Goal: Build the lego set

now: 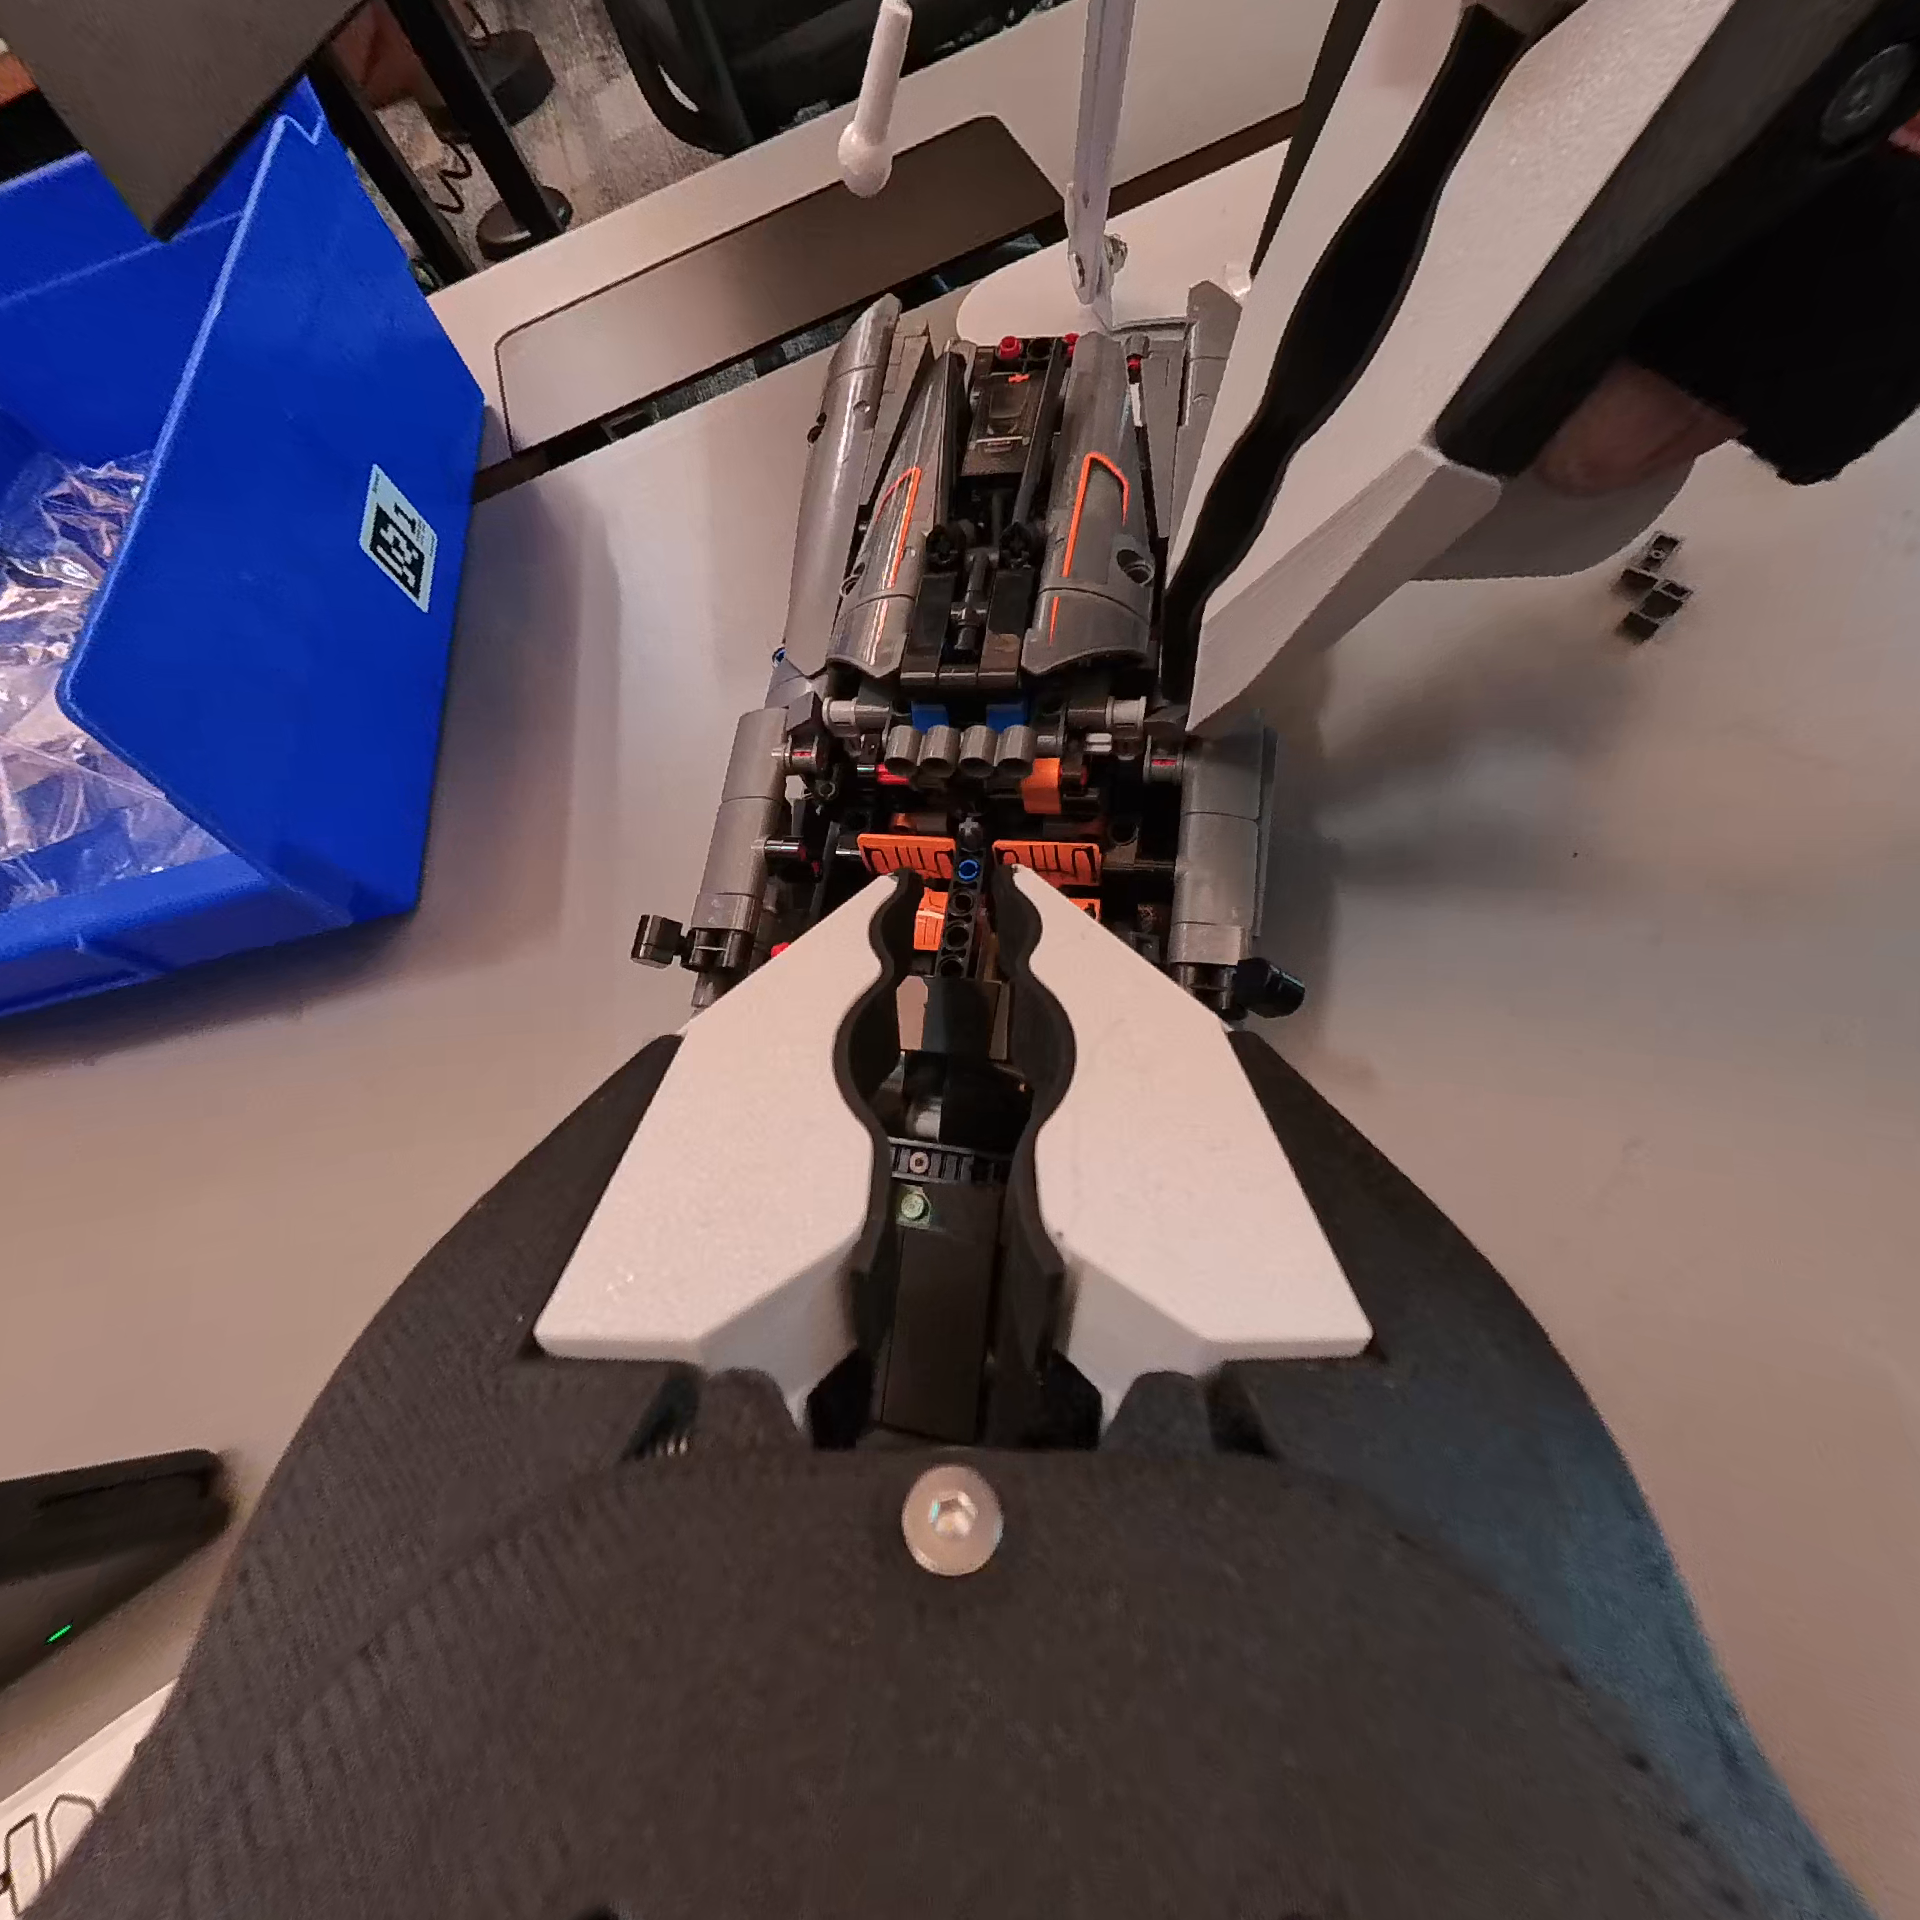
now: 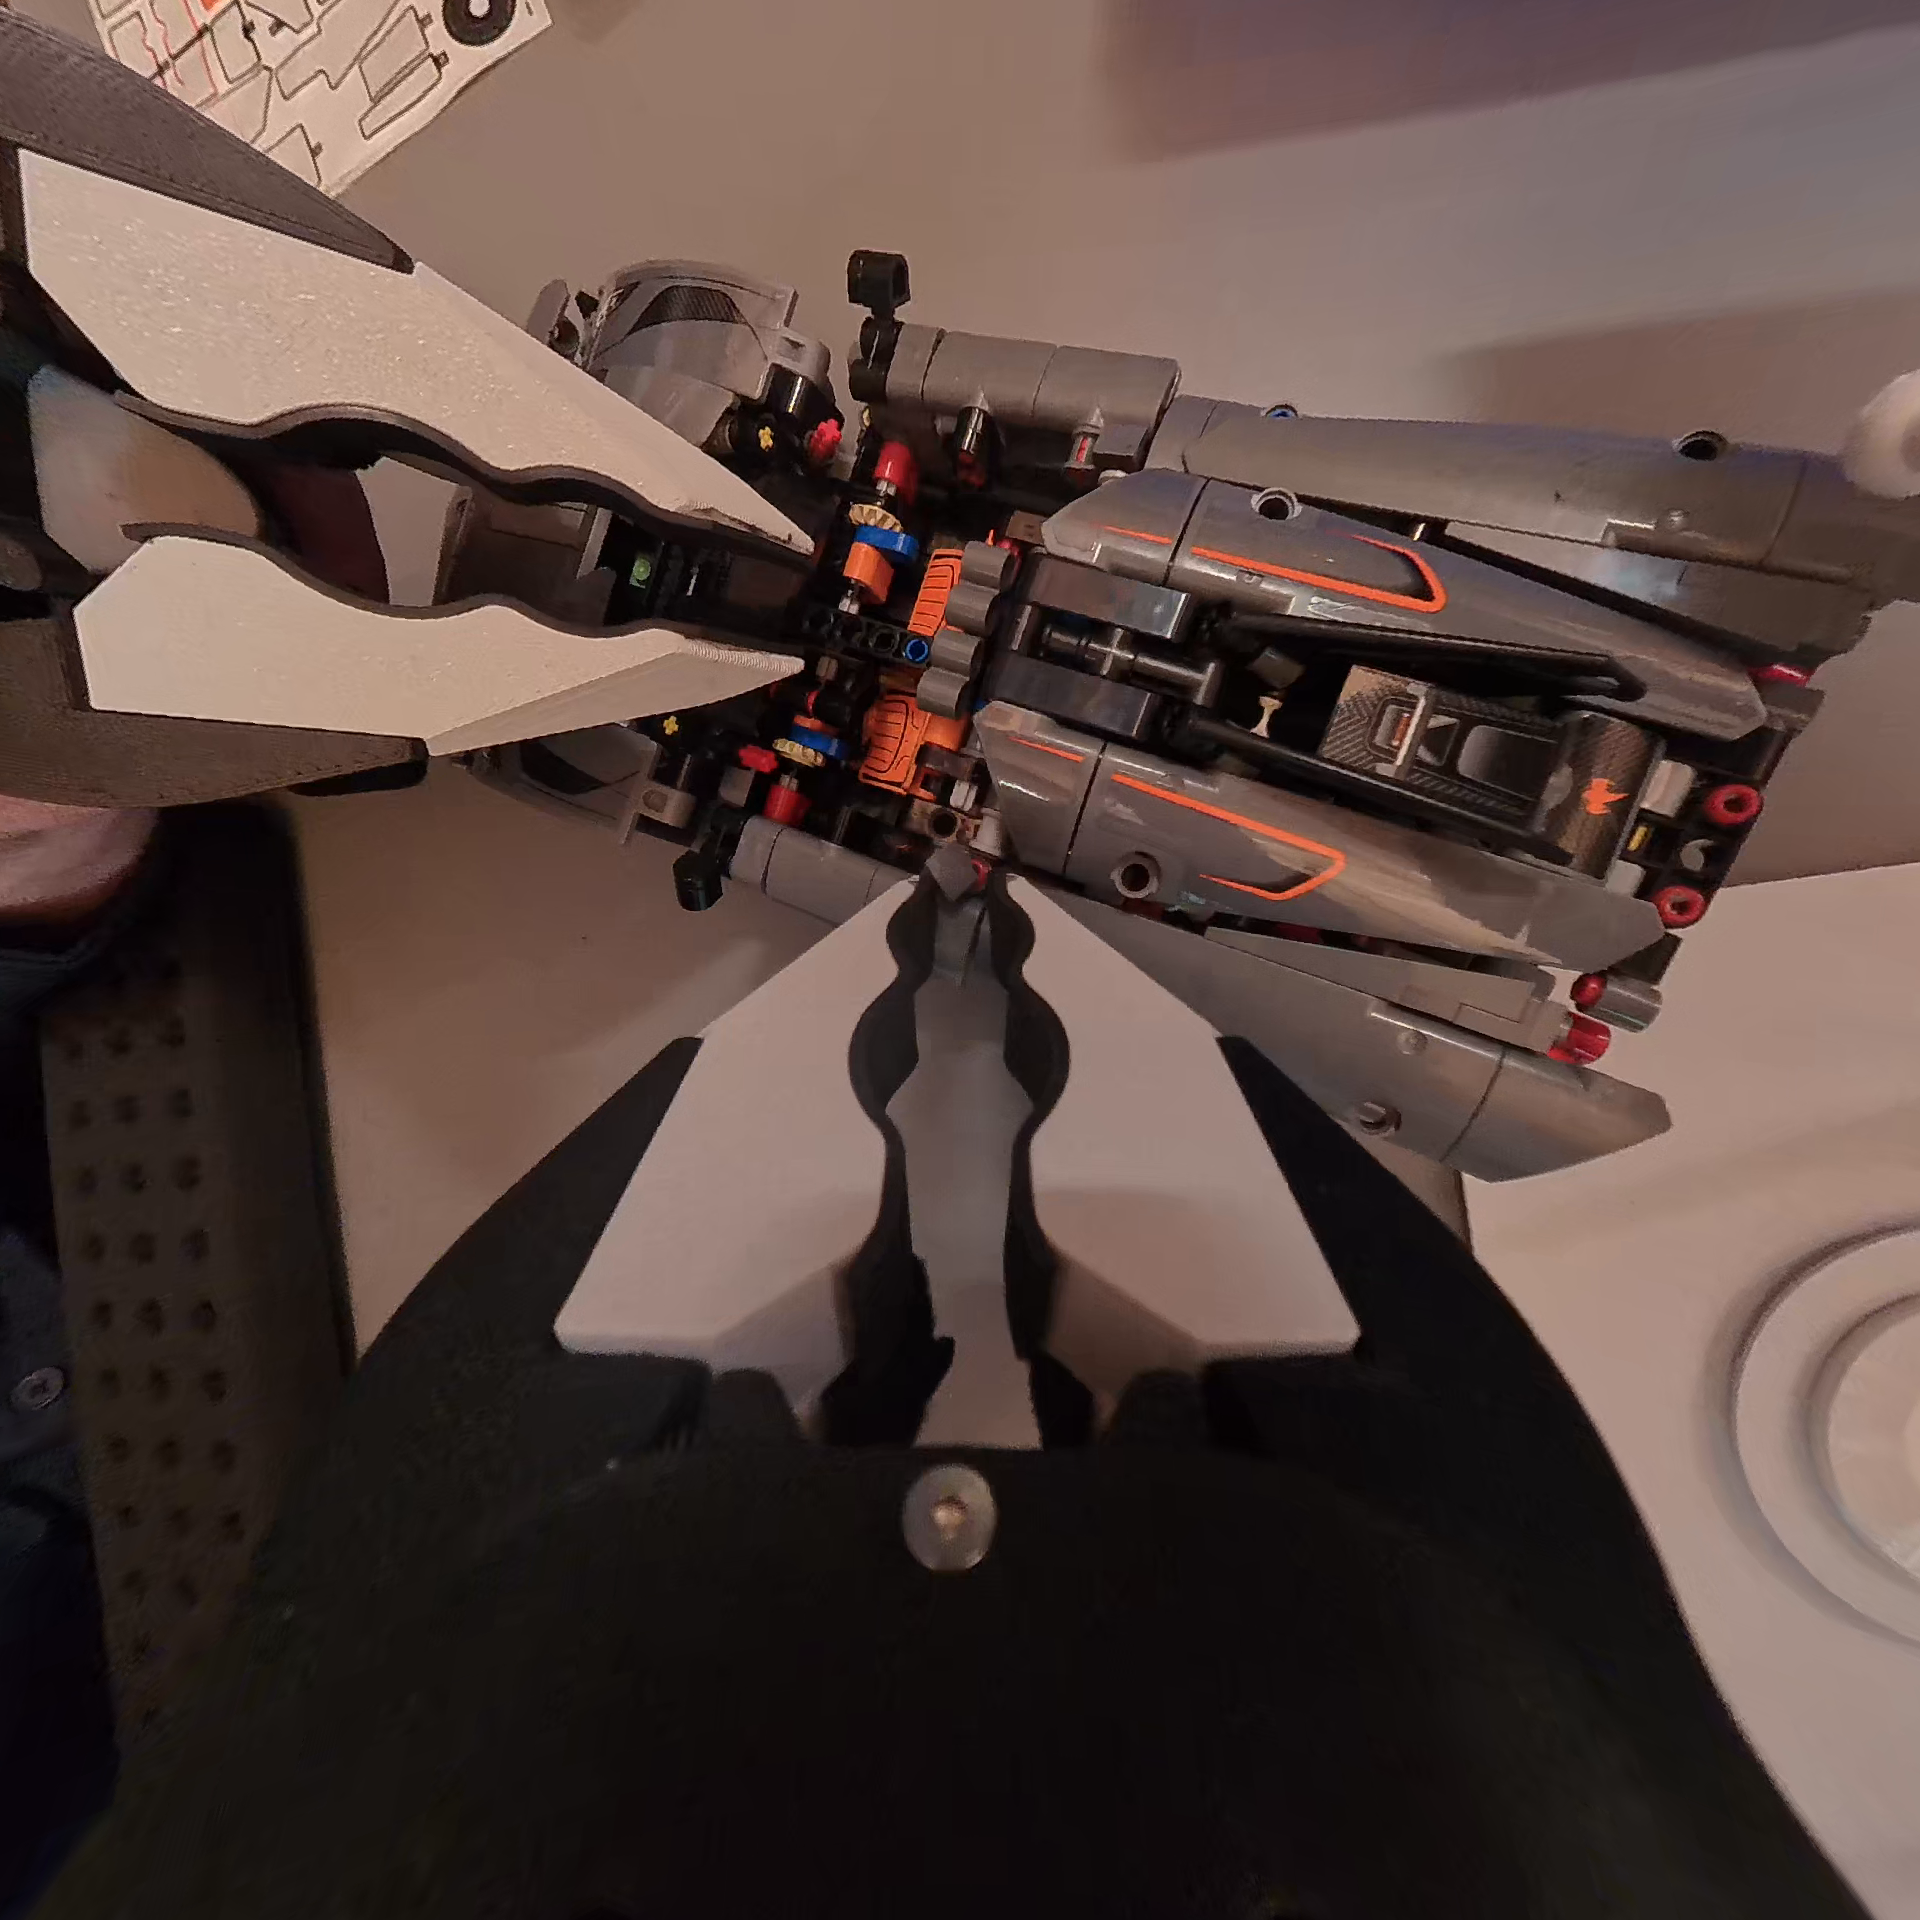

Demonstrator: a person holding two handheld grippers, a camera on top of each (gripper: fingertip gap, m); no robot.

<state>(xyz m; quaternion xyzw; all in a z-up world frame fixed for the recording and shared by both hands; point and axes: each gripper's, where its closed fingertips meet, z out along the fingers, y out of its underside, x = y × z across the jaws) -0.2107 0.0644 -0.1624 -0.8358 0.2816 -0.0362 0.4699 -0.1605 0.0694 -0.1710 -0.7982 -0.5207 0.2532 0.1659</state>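
The left gripper [image 1: 961, 883] reaches in low over the near end of the lego car [image 1: 997, 582], its two white fingers [image 1: 790, 1122] drawn in on the black beam [image 1: 961, 914] that runs down the middle of the chassis, clamping it between the tips. Seen from the right wrist view, this same gripper [image 2: 805, 603] comes in from the left, flat and level, its tips closed on that black centre strip beside the orange parts.

The right gripper [image 2: 956, 883] comes in from the car's right flank, tilted steeply downward, its jaws pinched on a small grey piece [image 2: 951, 868] that sits right at the edge of the car's side panel. In the left wrist view it [image 1: 1184, 665] slants down from the upper right, and a bare fingertip [image 1: 1605, 436] shows past a black glove on its handle.

The car lies flat on the pale table [image 1: 1507, 935], dark grey with orange trim lines.

Left of the car stands a blue bin [image 1: 260, 582] holding crumpled clear plastic bags [image 1: 62, 665]. Farther right on the table lie a few small dark loose pieces [image 1: 1652, 592]. A sticker sheet [image 2: 312, 62] lies at the far left in the right wrist view.
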